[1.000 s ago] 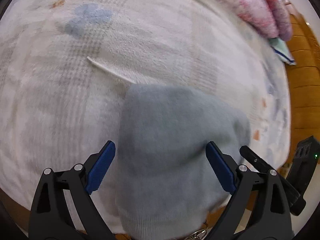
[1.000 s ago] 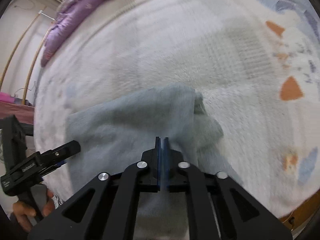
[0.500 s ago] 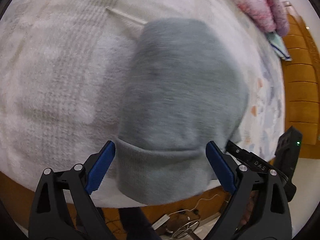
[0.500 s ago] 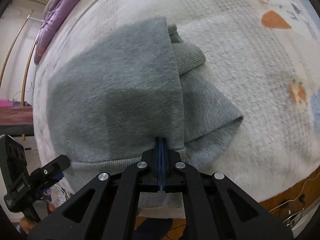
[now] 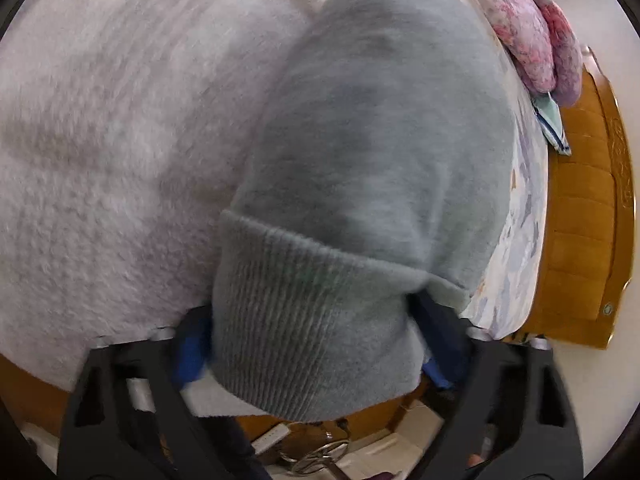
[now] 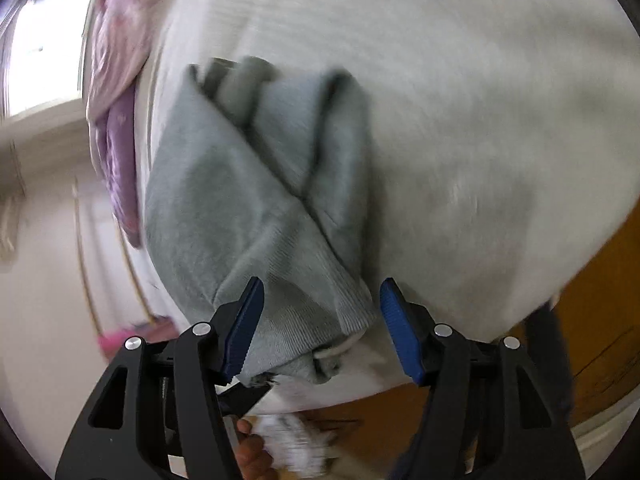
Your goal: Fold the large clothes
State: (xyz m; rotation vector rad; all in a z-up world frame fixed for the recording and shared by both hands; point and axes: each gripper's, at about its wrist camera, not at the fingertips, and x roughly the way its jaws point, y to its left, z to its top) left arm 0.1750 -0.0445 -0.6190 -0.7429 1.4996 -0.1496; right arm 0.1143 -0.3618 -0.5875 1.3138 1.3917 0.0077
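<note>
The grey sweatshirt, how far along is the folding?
Mostly folded: the grey sweatshirt lies in layers on the white blanket. In hand: right gripper open at its ribbed hem; the hem also drapes over the left gripper. Left: a final fold or tidy, probably.

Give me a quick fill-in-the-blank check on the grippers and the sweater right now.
1. The right gripper has its jaws ____.
2. The sweater is ____ in colour.
3. It lies on a fleecy ____.
4. The edge nearest the left gripper is the sweater's ____ hem.

Missing words: open; grey; blanket; ribbed
</note>
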